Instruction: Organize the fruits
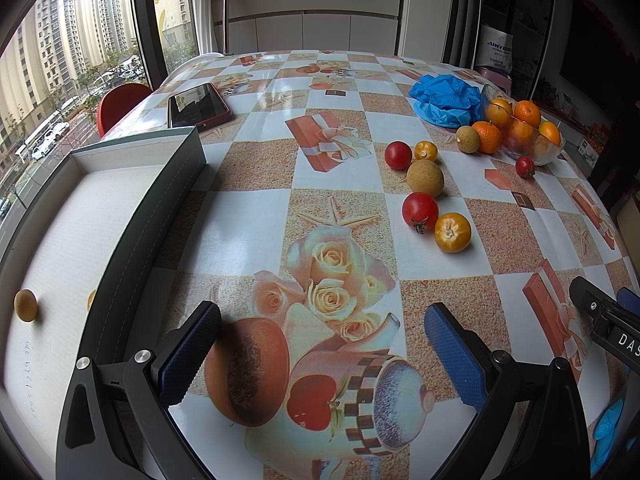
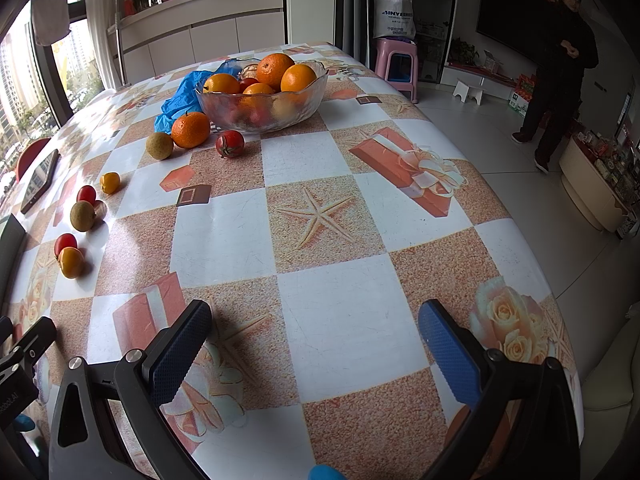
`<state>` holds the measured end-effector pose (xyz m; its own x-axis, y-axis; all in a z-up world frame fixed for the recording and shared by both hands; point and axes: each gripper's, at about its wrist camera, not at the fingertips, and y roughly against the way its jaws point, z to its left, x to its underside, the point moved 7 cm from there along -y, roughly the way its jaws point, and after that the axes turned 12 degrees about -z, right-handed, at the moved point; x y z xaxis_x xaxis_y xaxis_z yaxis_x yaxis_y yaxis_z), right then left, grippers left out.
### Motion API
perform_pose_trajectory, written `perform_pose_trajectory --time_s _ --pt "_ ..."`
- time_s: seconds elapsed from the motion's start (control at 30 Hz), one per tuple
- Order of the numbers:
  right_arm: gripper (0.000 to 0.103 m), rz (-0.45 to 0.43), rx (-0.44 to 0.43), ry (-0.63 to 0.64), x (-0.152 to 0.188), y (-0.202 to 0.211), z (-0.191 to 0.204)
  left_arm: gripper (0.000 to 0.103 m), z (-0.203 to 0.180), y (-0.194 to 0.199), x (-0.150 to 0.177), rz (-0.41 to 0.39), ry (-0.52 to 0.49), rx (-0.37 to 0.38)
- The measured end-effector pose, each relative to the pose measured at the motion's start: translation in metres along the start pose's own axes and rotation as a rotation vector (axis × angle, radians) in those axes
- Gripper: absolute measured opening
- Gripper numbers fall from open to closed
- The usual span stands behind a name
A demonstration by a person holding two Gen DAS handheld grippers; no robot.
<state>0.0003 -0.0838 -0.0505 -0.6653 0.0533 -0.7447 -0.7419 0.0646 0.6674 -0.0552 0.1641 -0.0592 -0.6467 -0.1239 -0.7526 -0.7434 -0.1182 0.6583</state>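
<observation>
Loose red and yellow cherry tomatoes (image 1: 419, 210) and brown longans (image 1: 425, 177) lie on the checkered-cloth worktop (image 1: 256, 216), well ahead of the left tool (image 1: 322, 356), whose blue pads are spread wide and empty. Right tool (image 2: 316, 354) likewise spread. Glass bowl of oranges (image 2: 262, 92) stands beyond; shallow white box (image 1: 80, 220) at left holds one longan (image 1: 25, 305). White bag (image 2: 393, 18) reads "SINYE"

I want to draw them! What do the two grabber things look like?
Both the left gripper and the right gripper have black angular arms with round silver bolts, and two flat fingers padded in bumpy blue rubber. White letters mark the black body.
</observation>
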Motion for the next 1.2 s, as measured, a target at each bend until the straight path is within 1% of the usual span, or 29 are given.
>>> perform_pose_trajectory --time_s 0.33,0.53,0.6,0.67,0.73,0.87,0.97,1.03,1.1,1.13,1.2 --pt "0.103 0.0 0.001 0.001 0.0 0.0 0.0 0.102 0.0 0.0 0.0 0.0 0.0 0.0" --pt "0.103 0.02 0.022 -0.015 -0.002 -0.001 0.001 0.102 0.0 0.0 0.0 0.0 0.001 0.0" --pt "0.103 0.062 0.025 -0.013 -0.004 -0.002 0.002 0.102 0.0 0.0 0.0 0.0 0.0 0.0" --pt "0.103 0.118 -0.007 -0.01 -0.007 -0.005 0.009 0.102 0.0 0.0 0.0 0.0 0.0 0.002" --pt "0.103 0.127 -0.064 0.004 -0.016 -0.005 0.022 0.102 0.0 0.0 0.0 0.0 0.0 0.002" --pt "0.103 0.074 -0.071 0.053 -0.044 -0.015 0.043 0.102 0.0 0.0 0.0 0.0 0.0 0.002" --pt "0.103 0.073 -0.081 0.05 -0.058 -0.033 0.053 0.102 0.0 0.0 0.0 0.0 0.0 0.002" --pt "0.101 0.076 -0.085 0.043 -0.063 -0.045 0.058 0.102 0.0 0.0 0.0 0.0 0.0 0.002" --pt "0.093 0.073 -0.101 0.037 -0.069 -0.056 0.064 0.102 0.0 0.0 0.0 0.0 0.0 0.002" --pt "0.091 0.074 -0.11 0.035 -0.071 -0.06 0.067 0.102 0.0 0.0 0.0 0.0 0.0 0.002" --pt "0.082 0.073 -0.136 0.027 -0.075 -0.068 0.073 0.102 0.0 0.0 0.0 0.0 0.0 0.002"
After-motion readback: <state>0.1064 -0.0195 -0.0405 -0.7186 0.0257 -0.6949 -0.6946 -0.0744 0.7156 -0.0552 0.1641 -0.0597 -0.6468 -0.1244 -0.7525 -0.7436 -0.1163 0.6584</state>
